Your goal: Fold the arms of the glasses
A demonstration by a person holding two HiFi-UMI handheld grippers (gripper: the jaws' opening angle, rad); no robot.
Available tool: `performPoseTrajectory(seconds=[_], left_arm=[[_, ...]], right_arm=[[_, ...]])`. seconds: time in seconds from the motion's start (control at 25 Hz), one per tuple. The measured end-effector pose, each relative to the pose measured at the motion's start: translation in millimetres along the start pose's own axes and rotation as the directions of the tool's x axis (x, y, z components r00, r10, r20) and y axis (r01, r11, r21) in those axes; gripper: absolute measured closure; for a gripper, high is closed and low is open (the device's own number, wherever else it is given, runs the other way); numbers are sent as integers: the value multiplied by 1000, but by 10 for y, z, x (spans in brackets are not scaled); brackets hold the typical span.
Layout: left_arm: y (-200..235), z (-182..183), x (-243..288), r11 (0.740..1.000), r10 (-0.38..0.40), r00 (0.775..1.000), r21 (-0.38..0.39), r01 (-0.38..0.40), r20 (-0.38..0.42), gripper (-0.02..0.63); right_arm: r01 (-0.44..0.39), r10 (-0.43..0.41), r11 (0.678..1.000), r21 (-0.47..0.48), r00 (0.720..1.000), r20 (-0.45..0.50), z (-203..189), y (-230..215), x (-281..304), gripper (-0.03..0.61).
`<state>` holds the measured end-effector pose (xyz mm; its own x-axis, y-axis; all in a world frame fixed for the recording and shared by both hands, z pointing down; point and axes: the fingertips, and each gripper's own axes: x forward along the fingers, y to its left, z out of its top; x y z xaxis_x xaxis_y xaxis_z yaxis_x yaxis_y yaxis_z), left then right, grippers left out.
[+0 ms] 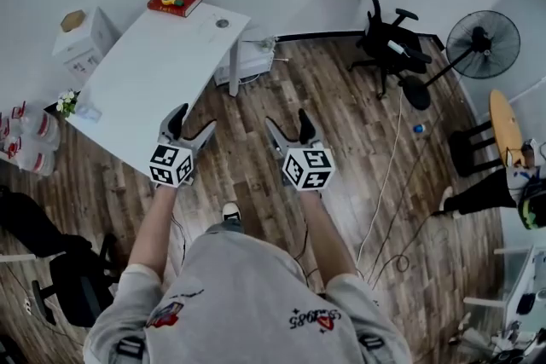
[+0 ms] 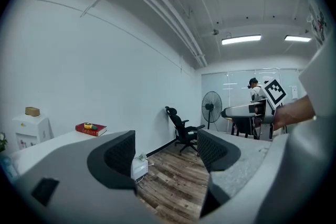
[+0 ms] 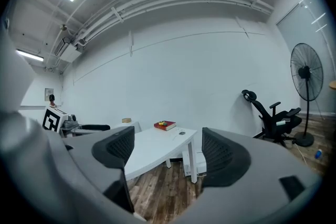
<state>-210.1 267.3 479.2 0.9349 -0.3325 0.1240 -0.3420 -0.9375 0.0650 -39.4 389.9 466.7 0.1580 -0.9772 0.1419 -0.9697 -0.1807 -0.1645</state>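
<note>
No glasses can be made out for certain. A small dark object [image 1: 223, 23] lies near the far end of the white table [image 1: 153, 81], too small to identify; the right gripper view shows it as a speck [image 3: 182, 132]. My left gripper [image 1: 193, 119] hangs open and empty over the wooden floor just off the table's near edge. My right gripper [image 1: 287, 119] is level with it to the right, also open with nothing held. Only floor shows between the left gripper's [image 2: 165, 152] pads. Between the right gripper's [image 3: 165, 149] pads are the table [image 3: 152, 147] and floor.
A red book [image 1: 175, 1] lies at the table's far corner. A white unit [image 1: 252, 60] sits under the table. A black office chair [image 1: 388, 38] and a standing fan [image 1: 482, 34] are at right. A white cabinet [image 1: 84, 38] stands at left. Cables [image 1: 384, 183] cross the floor.
</note>
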Motion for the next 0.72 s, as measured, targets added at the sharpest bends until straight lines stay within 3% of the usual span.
performPoseTrajectory(seconds=[0.2,0.72], left_arm=[[537,75,352,1000,15,1000,-15,-15,-5,250],[1660,-142,600,987,142,989,-69,-144,-39,250]], right_arm=[[-10,10,1000,-15,1000,8,223,-79,663,190],[-132,129,990,-54,990,-59,99,89,2067,207]])
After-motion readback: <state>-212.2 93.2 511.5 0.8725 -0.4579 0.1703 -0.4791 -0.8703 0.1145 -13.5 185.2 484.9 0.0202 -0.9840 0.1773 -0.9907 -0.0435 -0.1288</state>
